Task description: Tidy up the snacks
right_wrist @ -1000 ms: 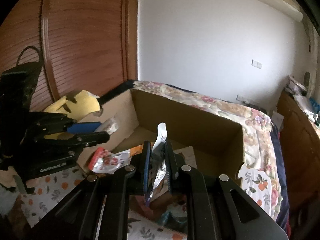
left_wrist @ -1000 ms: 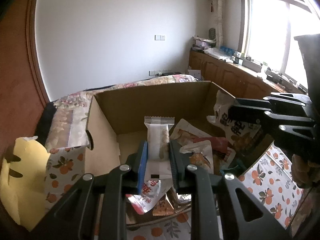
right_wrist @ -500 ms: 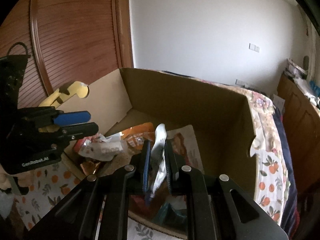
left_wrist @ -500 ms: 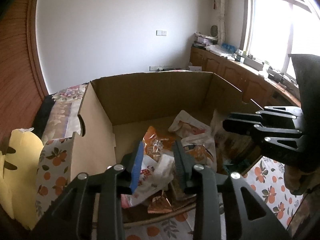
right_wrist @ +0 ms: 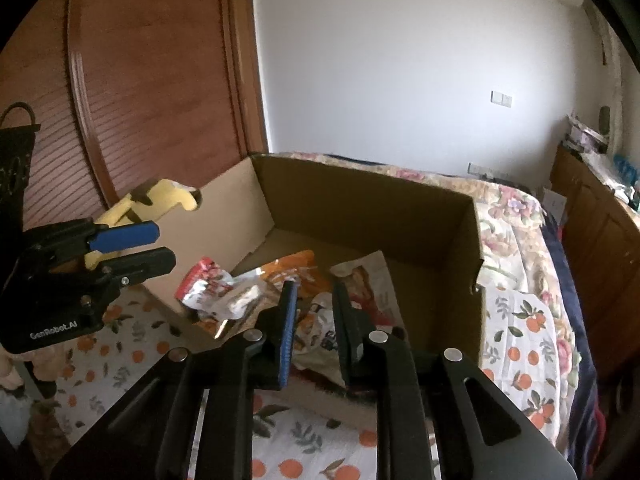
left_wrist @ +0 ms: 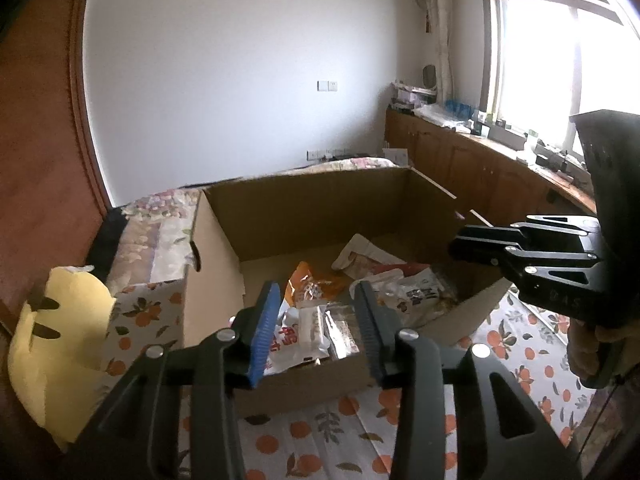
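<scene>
One cardboard box (left_wrist: 280,216), roughly six snack packets (left_wrist: 308,322) heaped inside at 6 o'clock. Left gripper (left_wrist: 316,320) and right gripper (right_wrist: 314,312): both spread, empty, above box. Yellow plush (left_wrist: 60,340) at 9 o'clock.

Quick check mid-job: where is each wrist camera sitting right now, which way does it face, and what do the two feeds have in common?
Left wrist: sits behind the left tool, looking forward and down into the cardboard box of snack packets; its own open fingers show, and the right tool enters from the right.
Right wrist: sits behind the right tool, facing the same box from its near right side; its own open fingers show, and the left tool enters from the left.
Shared: the box, the orange packet, the orange-print cloth.
</scene>
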`<state>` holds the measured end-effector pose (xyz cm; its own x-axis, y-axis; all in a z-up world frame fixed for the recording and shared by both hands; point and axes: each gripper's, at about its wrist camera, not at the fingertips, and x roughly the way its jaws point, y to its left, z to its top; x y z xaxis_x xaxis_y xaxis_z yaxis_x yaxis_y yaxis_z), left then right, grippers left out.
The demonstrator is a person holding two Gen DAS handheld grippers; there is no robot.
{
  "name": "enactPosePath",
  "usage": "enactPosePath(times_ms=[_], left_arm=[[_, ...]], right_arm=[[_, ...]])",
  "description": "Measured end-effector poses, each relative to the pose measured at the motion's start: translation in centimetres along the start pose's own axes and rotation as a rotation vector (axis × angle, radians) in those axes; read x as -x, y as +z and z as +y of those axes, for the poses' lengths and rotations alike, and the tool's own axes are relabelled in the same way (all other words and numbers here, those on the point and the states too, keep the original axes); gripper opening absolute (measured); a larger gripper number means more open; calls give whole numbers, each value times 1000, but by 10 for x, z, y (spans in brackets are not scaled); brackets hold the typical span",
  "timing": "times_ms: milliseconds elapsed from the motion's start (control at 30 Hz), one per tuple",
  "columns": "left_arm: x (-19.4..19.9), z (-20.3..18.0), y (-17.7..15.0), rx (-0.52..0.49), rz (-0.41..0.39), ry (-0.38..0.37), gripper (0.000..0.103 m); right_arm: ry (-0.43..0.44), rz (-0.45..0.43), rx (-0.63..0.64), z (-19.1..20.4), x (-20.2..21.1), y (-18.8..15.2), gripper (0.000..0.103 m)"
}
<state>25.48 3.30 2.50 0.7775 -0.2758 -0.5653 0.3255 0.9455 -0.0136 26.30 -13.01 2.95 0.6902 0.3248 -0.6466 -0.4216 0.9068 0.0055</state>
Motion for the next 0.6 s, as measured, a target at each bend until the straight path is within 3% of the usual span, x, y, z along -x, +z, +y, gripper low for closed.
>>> enactPosePath(times_ms=[300,600], left_arm=[[59,-13,6,-23,-70,40,41],[110,-29,1,-51,-125,85,48]], right_arm=[[0,-63,-13,14,53,-5,23],[-37,-126,-31,24,102,-16,61]])
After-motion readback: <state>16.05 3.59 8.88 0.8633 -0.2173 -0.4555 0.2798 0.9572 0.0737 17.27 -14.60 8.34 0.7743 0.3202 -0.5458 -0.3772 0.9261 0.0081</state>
